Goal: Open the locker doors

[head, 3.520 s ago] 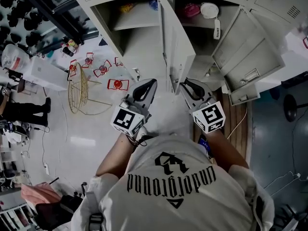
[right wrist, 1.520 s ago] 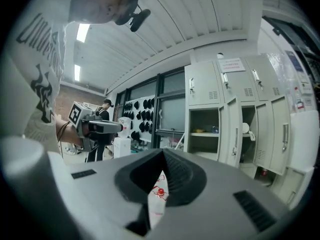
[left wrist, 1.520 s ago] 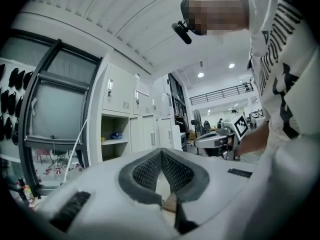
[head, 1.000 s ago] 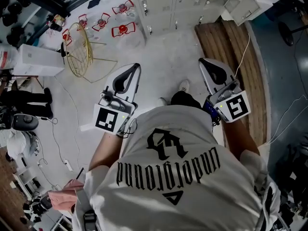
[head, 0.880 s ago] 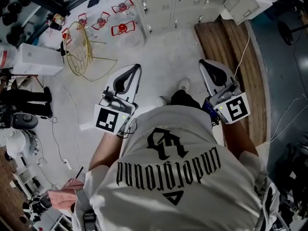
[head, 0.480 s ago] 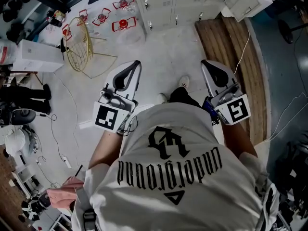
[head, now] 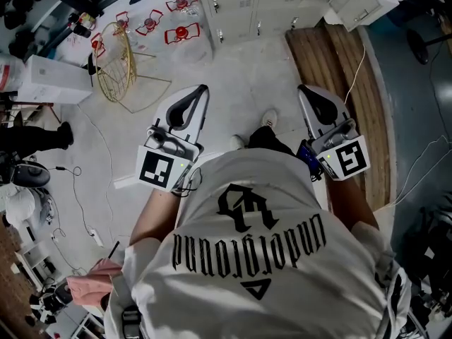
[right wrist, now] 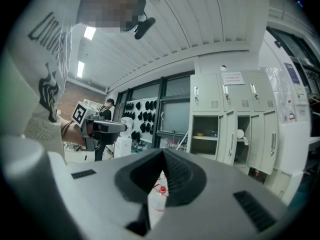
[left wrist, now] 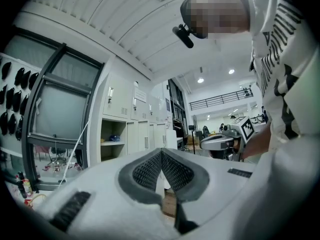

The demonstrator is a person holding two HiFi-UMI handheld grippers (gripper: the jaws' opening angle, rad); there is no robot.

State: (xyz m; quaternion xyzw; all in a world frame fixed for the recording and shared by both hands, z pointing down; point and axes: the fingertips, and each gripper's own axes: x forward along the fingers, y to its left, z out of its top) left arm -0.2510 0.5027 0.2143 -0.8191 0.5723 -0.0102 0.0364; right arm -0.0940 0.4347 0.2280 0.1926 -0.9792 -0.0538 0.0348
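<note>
Lockers (right wrist: 235, 119): a pale grey bank along the wall, at the top edge of the head view and well apart from the person. In the right gripper view two middle compartments (right wrist: 205, 131) stand open with their doors swung out. The upper doors (right wrist: 225, 91) and the narrow doors to the right are shut. The bottom-row doors (head: 236, 9) in the head view are also shut. The task therefore looks partly done, with several doors left to open, and neither gripper is at a door.

Left gripper (head: 203, 89) and right gripper (head: 304, 89): both are held level in front of the body, jaws closed pad to pad with nothing between them.

Surroundings: a pale concrete floor (head: 240, 83) and a strip of wooden planking (head: 353, 97) beside the lockers. On the floor lie a yellow wire frame (head: 116, 66), red-and-white items (head: 182, 32), a white box (head: 53, 83) and loose cables. The room is a workshop with a ribbed ceiling (right wrist: 200, 24) and a dark-framed glazed partition (left wrist: 55, 119).
</note>
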